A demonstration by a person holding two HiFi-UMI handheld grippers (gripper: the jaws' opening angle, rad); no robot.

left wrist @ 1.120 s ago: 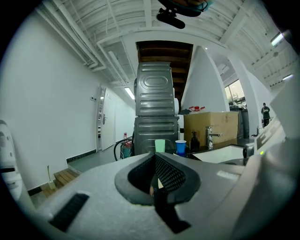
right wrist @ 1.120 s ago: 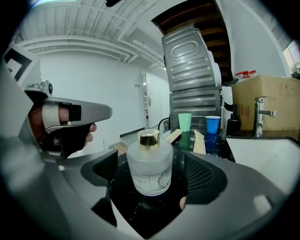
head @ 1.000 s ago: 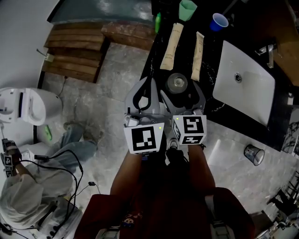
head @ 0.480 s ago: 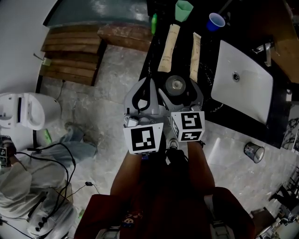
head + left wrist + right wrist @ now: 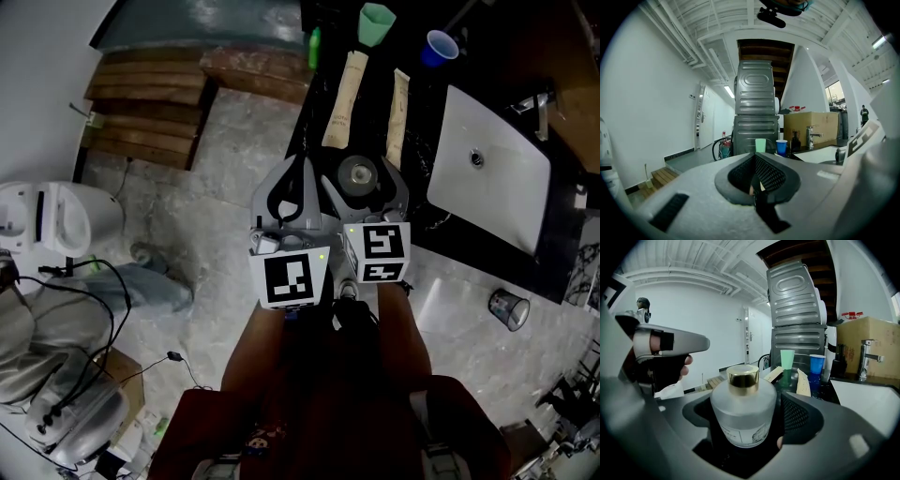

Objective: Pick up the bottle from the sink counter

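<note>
Now, step: a grasp is being closed on the bottle (image 5: 743,408), judging by the jaws set round it.
Bottle: frosted and gold-capped, it stands upright on the black counter (image 5: 422,122) near the front edge, left of the sink (image 5: 497,178) in the head view.
Right gripper (image 5: 752,401): the jaws are wide apart with the bottle between them. They have just been closing a little, but a thin dark gap shows at the bottle's right side, so no firm pinch is read.
Left gripper (image 5: 755,159): the jaws are brought together with nothing between them (held idle beside the right one).
Grip: the pads are best brought evenly onto the broad body, not the cap.
Lift: a straight rise is advised once the pinch is firm, since smooth round glass may be expected to slip.
Clearance: the tan packets (image 5: 343,94) beyond are well apart and need not be disturbed.
</note>
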